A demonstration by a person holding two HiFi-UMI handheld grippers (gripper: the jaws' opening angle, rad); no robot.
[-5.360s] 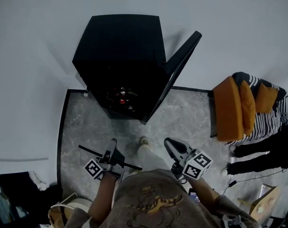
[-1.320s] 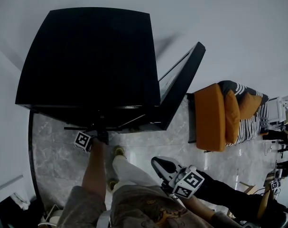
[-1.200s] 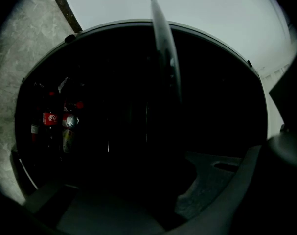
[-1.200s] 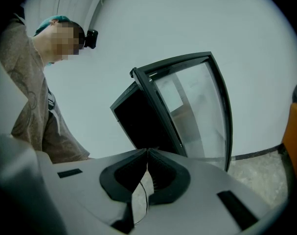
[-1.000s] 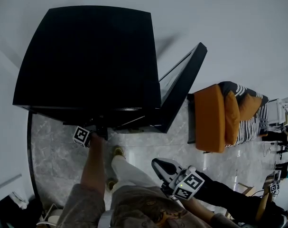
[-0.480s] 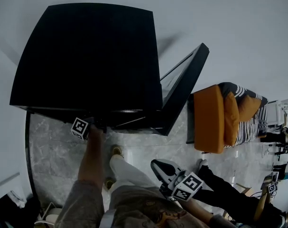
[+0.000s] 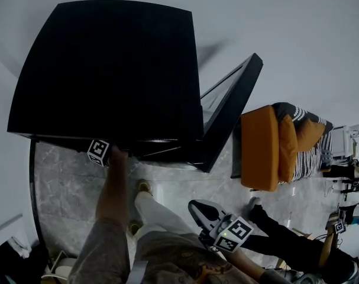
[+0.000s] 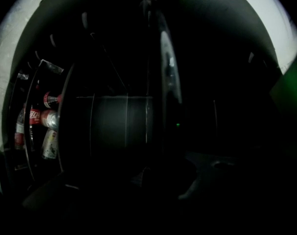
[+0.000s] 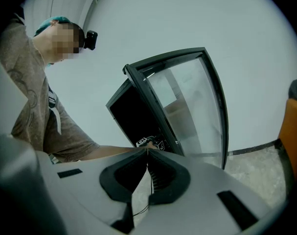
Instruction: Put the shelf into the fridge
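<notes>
The black fridge (image 7: 108, 70) stands with its glass door (image 7: 229, 117) swung open to the right. My left gripper (image 7: 98, 151) reaches into the fridge's front opening, so only its marker cube shows in the head view. The left gripper view is very dark. There the wire shelf (image 8: 148, 111) runs edge-on up from the jaws, which stay closed on it. My right gripper (image 7: 200, 209) hangs low beside my leg, away from the fridge. Its jaws (image 9: 148, 153) meet at the tips with nothing between them.
Bottles (image 8: 43, 119) lie on racks at the left inside the fridge. An orange chair (image 7: 259, 147) with a striped cushion (image 7: 309, 141) stands right of the door. Another person's legs (image 7: 274, 241) stretch across the floor at the lower right. My foot (image 7: 144, 187) is just before the fridge.
My left gripper has moved forward and up into the fridge's opening, and the shelf's bar no longer shows in the head view. The right gripper has barely moved.
</notes>
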